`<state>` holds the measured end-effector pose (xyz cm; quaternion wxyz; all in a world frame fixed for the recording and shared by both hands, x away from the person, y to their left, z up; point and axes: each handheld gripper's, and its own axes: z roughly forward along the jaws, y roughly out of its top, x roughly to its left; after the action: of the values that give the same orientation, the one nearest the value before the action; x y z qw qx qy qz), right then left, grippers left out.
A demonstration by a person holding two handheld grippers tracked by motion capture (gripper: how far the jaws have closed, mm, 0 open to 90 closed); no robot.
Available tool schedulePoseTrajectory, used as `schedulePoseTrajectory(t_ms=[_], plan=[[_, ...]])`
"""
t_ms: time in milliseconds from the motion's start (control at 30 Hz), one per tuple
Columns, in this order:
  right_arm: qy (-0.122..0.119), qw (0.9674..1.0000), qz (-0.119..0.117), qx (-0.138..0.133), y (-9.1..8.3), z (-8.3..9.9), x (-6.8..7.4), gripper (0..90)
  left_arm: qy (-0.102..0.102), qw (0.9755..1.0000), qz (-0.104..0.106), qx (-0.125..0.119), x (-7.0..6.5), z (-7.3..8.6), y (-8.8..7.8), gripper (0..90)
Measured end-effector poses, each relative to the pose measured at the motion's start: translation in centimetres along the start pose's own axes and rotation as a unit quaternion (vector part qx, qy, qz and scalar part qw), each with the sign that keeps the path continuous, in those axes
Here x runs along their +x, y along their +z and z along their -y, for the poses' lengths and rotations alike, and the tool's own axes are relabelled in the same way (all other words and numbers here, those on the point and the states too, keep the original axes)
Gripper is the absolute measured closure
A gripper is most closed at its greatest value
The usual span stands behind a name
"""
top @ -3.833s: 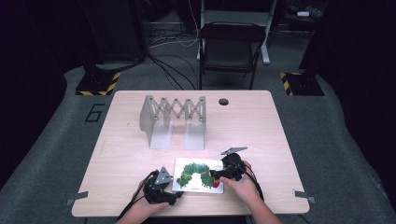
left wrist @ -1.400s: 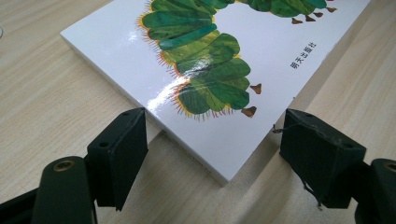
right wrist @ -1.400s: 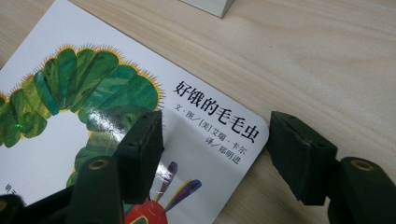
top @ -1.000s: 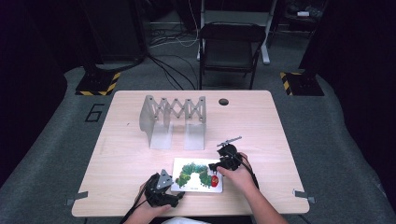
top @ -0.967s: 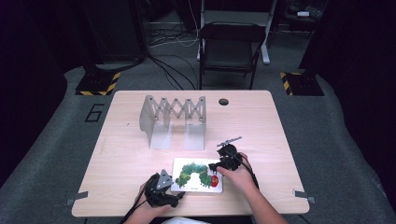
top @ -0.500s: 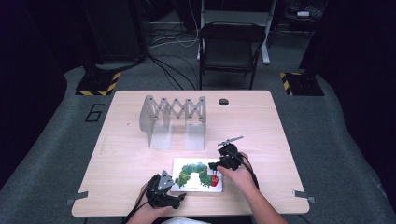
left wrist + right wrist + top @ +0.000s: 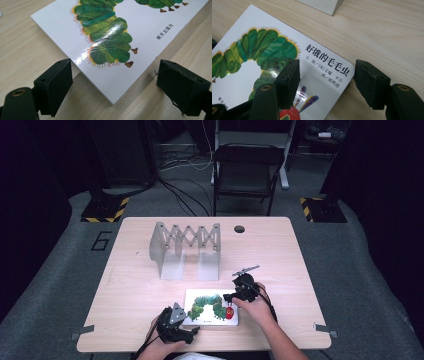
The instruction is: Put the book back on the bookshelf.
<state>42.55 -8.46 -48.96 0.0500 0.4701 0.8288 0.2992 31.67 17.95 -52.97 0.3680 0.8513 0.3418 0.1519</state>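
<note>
Compared with a second ago, the jaws of the left gripper [image 7: 186, 334] have just been opening, and now they stand wide around the near left corner of the book [image 7: 210, 306]; in the left gripper view the pads touch neither edge, the corner only sits in the gap between them. Both hands are in the same place as before. The book also lies as it did, flat at the near edge of the table [image 7: 125, 285], between the two grippers.

Going from the left: the left gripper is black, with a grey three-cornered plate on top. Its pads [image 7: 56, 86] are blunt, matte, rubber-like blocks. The book is a thin rectangle with a glossy white cover that reflects the light. On it is a green caterpillar [image 7: 107, 37] made of overlapping painted ovals with a yellow spiky fringe and small brown feet, and its head is red. The corners of the cover are rounded, and black Chinese characters [image 7: 327, 63] are printed near the right corner.

The right gripper [image 7: 235, 292] stands wide too. One pad is over the cover and the other is outside the right corner, above the table; I cannot tell if it touches the book.

The table is pale wood with fine grain. Farther back stands a grey folding rack [image 7: 186, 247] with a scissor lattice.
</note>
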Motion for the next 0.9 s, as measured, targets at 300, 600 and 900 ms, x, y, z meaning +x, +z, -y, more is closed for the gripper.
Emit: schedulePoseTrajectory(t_ms=[300,600,900], plan=[[-0.003,1.0,0.0,-0.008,-0.7,-0.2,0.2,37.5,-0.007,1.0,-0.002,0.003,-0.1,-0.1,0.0,12.1],[-0.01,0.9996,-0.007,-0.024,-1.5,-0.5,0.3,37.6,-0.014,0.9998,-0.007,0.009,-0.1,-0.3,0.1,12.0],[-0.012,0.9996,-0.004,-0.024,-1.9,-0.7,0.7,37.6,-0.019,0.9995,-0.02,0.018,-0.5,-0.6,0.3,9.0]])
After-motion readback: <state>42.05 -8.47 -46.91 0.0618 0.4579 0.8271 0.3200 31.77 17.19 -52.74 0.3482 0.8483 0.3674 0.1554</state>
